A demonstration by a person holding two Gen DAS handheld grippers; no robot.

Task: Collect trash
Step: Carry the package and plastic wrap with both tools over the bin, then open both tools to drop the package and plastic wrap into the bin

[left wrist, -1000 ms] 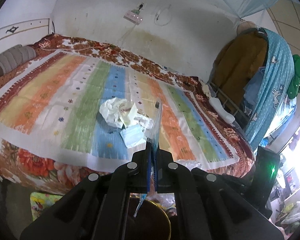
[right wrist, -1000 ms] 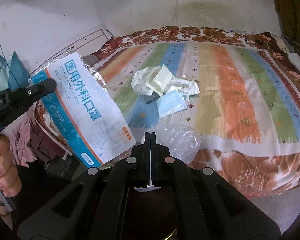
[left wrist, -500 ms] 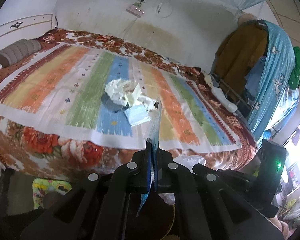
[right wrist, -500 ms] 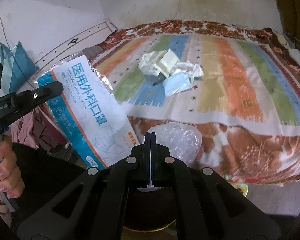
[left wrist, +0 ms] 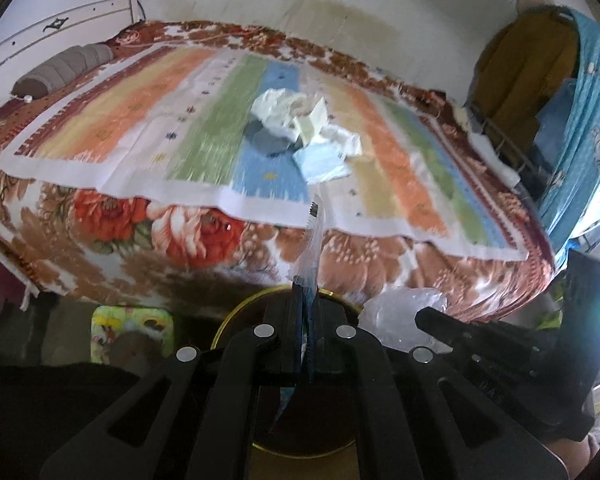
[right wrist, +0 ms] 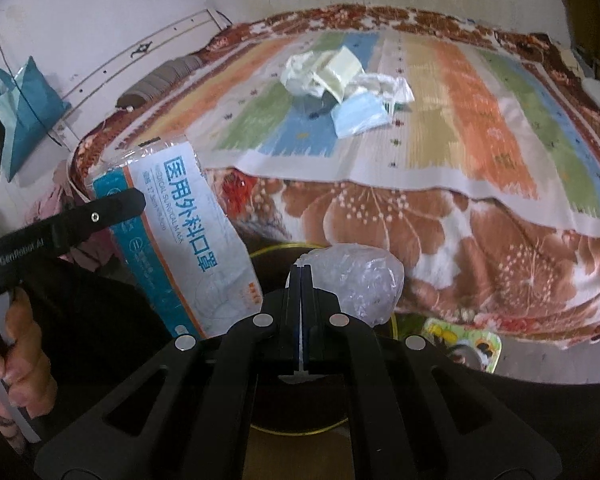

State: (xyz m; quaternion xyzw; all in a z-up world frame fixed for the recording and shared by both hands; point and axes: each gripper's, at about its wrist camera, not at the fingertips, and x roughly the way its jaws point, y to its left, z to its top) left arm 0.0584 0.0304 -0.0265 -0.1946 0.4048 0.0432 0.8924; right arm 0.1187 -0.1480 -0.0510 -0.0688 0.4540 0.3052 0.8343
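Gold-rimmed bin (right wrist: 394, 322) below mask packet (right wrist: 188, 236), crumpled plastic (right wrist: 356, 280).

left wrist view: taken from off the bed's (left wrist: 204, 248) near edge, aimed down across it toward the wall; right gripper (left wrist: 424, 314) seen at lower right.
right wrist view: same side, close, angled down; left gripper (right wrist: 134, 200) seen at left.
shared: bed, trash pile (right wrist: 340, 80), bin rim (left wrist: 228, 316).
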